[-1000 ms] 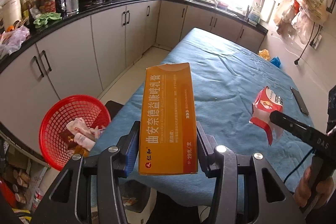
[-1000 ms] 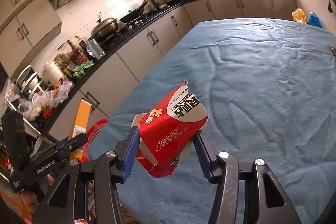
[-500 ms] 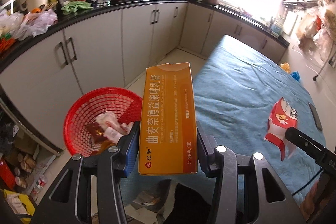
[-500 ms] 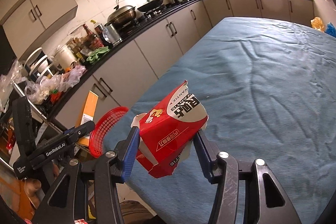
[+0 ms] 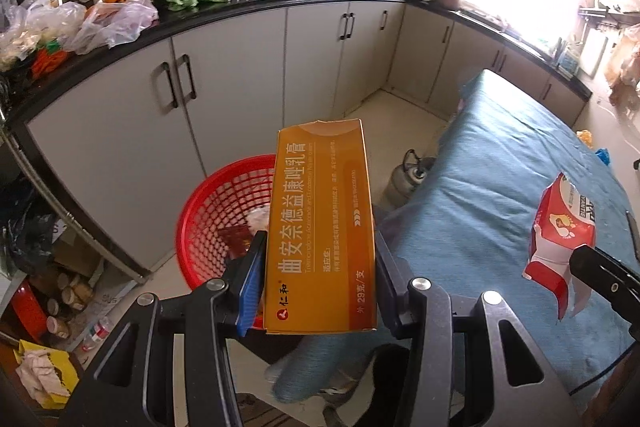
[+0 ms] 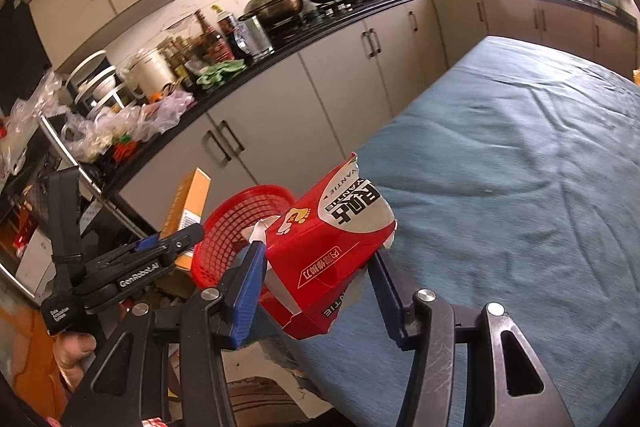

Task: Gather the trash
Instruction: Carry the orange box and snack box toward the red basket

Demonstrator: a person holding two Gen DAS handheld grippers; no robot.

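Orange rectangular cardboard box (image 5: 322, 227) clamped by left tongs (image 5: 316, 283) above red plastic mesh basket (image 5: 216, 219); torn red carton (image 6: 332, 247) pinched by right tongs (image 6: 316, 291) past blue-clothed table's near edge. Light, crushable; best held across flat sides.

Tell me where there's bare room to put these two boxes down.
The blue cloth is bare from the red carton to the far cabinets. The red basket beside the orange box already holds scraps but has room. The black countertop is crowded with bags and bottles.
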